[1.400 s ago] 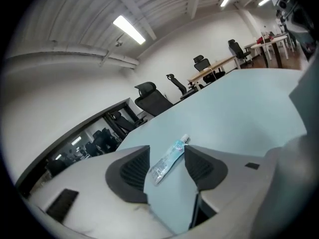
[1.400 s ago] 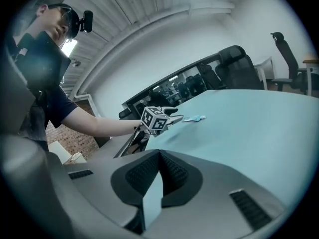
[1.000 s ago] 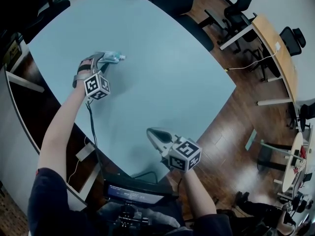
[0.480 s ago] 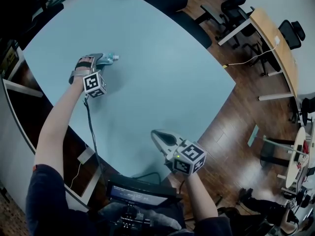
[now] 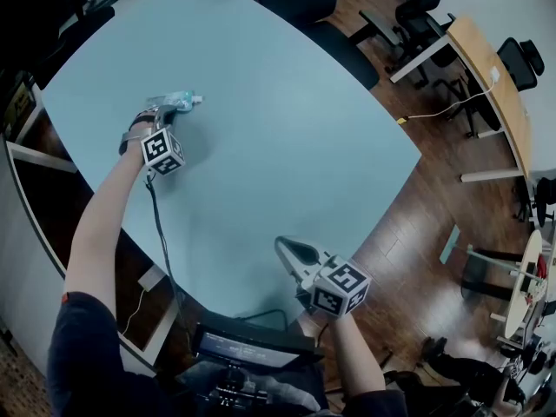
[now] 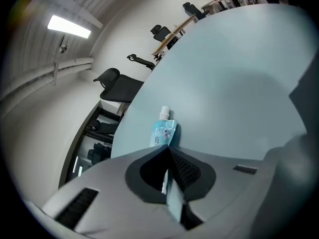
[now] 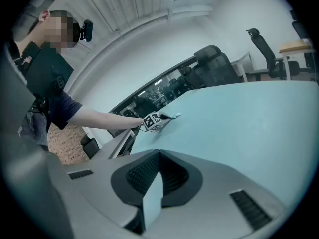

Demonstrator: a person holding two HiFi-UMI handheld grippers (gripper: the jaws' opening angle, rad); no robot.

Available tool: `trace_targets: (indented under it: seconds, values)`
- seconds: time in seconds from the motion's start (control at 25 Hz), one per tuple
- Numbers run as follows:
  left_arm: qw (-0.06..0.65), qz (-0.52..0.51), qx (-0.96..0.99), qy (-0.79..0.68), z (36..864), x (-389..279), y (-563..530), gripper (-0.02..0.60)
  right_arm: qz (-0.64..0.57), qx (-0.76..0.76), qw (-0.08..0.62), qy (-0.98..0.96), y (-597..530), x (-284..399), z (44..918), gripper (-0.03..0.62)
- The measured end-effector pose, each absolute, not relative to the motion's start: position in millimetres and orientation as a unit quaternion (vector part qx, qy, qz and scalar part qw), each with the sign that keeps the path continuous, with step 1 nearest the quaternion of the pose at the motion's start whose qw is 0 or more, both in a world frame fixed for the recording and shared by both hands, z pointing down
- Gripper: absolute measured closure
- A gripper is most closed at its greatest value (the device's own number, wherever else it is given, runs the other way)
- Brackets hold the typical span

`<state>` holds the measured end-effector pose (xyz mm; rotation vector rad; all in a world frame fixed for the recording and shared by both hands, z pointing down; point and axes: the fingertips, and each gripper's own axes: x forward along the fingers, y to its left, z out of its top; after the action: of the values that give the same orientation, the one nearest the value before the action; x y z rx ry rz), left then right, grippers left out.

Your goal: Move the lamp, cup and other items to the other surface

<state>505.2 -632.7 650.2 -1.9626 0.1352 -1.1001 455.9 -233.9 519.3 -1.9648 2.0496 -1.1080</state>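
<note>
A small light-blue spouted pouch (image 5: 180,99) lies on the pale blue table (image 5: 287,102) near its left edge, white cap pointing away from me. My left gripper (image 5: 165,108) has just been closing, and its jaws now pinch the pouch's (image 6: 163,132) near end. Beyond the left gripper's (image 6: 167,151) tips, the rest of the pouch sticks out over the tabletop. My right gripper (image 5: 289,252) is shut with nothing in it, low over the table's near edge. From the right gripper (image 7: 158,156) view, the left hand and pouch show far across the table.
Black office chairs (image 5: 417,11) and a wooden desk (image 5: 486,68) stand on the wood floor to the right. A dark shelf unit (image 6: 94,138) runs along the table's left side. A cable (image 5: 161,224) hangs from the left gripper.
The left gripper has moved left and down toward the table with the pouch, and its jaws have narrowed onto it. The right gripper has drifted toward the near right edge.
</note>
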Motion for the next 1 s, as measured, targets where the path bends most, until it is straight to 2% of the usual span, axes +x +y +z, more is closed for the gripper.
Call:
trace_targets:
  seconds: [0.28, 0.44, 0.6, 0.8, 1.0]
  values:
    - [0.279, -0.433, -0.856, 0.04, 634, 486, -593, 0.553, -0.369, -0.633, 0.051, 0.679, -238, 454, 520, 0.615]
    - [0.141, -0.377, -0.914, 0.051, 602, 469, -561, 0.555, -0.374, -0.625, 0.053, 0.683, -242, 448, 524, 0.615]
    - [0.039, -0.313, -0.948, 0.048, 574, 452, -529, 0.555, -0.383, -0.611, 0.052, 0.691, -241, 437, 531, 0.615]
    - [-0.184, -0.208, -0.961, 0.017, 522, 433, -482, 0.558, -0.384, -0.589, 0.052, 0.709, -250, 421, 529, 0.615]
    - [-0.333, -0.11, -0.936, -0.025, 478, 415, -434, 0.558, -0.365, -0.569, 0.061, 0.735, -260, 406, 520, 0.613]
